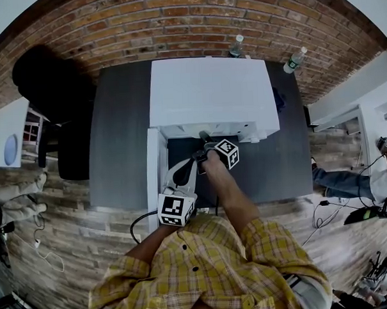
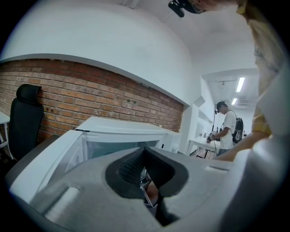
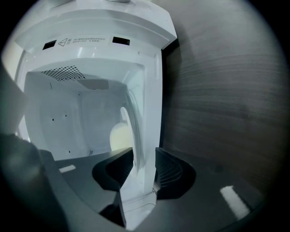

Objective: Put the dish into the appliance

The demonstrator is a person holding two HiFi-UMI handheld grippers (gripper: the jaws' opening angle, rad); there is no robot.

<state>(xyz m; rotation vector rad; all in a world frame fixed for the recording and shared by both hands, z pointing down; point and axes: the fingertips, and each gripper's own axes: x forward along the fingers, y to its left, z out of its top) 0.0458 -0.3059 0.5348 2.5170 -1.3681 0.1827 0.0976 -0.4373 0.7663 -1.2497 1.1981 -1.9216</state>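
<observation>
A white appliance stands on the dark grey table, its door swung open to the left. My right gripper reaches into the opening. In the right gripper view the bare white cavity fills the left. The white dish shows edge-on, with its rim between the jaws of the right gripper, which stand wide apart. My left gripper hangs beside the door, short of the opening. In its own view the left gripper is shut on nothing, facing the appliance and door.
Two plastic bottles stand behind the appliance by the brick wall. A black chair sits at the table's far left. A person is at the right of the room; another person stands at a bench.
</observation>
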